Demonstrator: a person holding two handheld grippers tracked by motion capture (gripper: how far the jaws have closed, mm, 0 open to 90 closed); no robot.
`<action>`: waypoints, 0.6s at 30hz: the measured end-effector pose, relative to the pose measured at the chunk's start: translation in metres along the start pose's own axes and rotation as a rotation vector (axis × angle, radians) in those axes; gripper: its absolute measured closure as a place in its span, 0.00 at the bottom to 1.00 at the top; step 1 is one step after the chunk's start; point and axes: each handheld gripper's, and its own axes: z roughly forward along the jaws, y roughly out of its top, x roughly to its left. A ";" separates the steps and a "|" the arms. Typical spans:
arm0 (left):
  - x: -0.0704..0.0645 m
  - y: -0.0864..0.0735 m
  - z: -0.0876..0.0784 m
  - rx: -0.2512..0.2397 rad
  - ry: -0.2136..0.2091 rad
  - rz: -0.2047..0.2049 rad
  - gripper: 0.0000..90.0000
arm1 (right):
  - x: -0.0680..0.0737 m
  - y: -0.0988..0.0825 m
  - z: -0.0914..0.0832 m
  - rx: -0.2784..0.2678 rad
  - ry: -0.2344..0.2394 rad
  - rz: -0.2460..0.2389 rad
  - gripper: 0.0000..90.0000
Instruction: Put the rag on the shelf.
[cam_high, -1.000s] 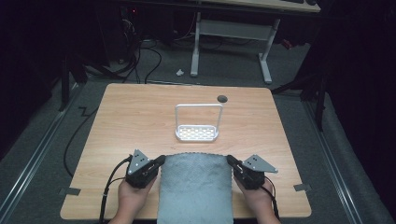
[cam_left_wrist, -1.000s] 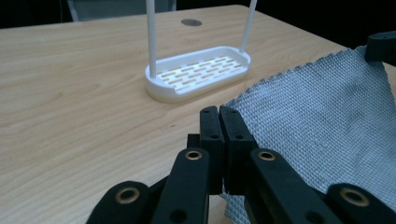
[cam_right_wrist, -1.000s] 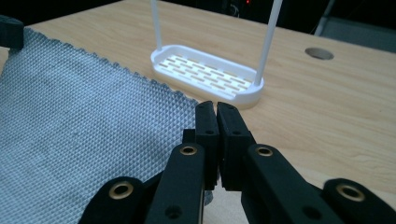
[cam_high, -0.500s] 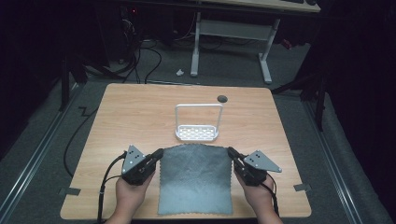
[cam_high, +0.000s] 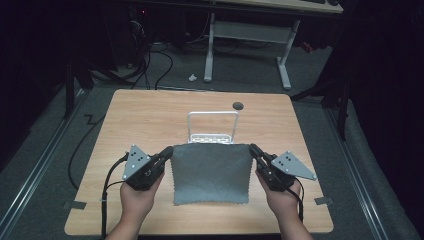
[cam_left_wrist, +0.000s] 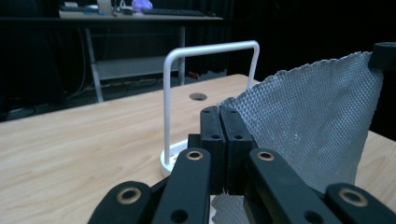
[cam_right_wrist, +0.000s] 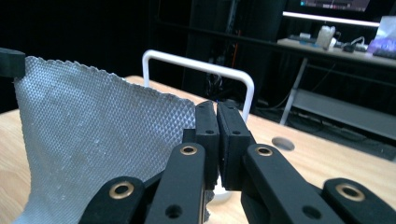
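A grey woven cloth (cam_high: 210, 172) hangs spread between my two grippers above the near half of the table. My left gripper (cam_high: 169, 152) is shut on the cloth's upper left corner, and my right gripper (cam_high: 253, 150) is shut on its upper right corner. In the left gripper view the cloth (cam_left_wrist: 308, 126) stretches right from my shut jaws to the other gripper's tip. In the right gripper view the cloth (cam_right_wrist: 98, 135) stretches left. A white wire rack (cam_high: 212, 126) stands upright just beyond the cloth's top edge; its bar (cam_left_wrist: 210, 49) rises ahead of the left gripper.
The wooden table (cam_high: 140, 120) has a round dark hole (cam_high: 238, 105) near its far edge. Cables (cam_high: 107, 187) trail from the grippers over the near edge. A white-legged desk (cam_high: 245, 35) stands on the floor beyond.
Both grippers have lifted the cloth and carried it forward, away from the near edge. Its top edge now sits just before the white rack.
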 end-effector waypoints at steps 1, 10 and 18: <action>0.000 0.002 -0.001 -0.008 -0.003 -0.002 0.99 | 0.001 0.003 -0.001 -0.008 0.001 -0.001 0.99; 0.000 0.022 -0.004 -0.052 0.006 0.018 0.99 | -0.001 0.025 -0.004 -0.065 -0.005 -0.015 0.99; 0.008 0.040 0.006 -0.080 0.029 0.031 0.99 | -0.007 0.041 0.003 -0.091 -0.019 -0.010 0.99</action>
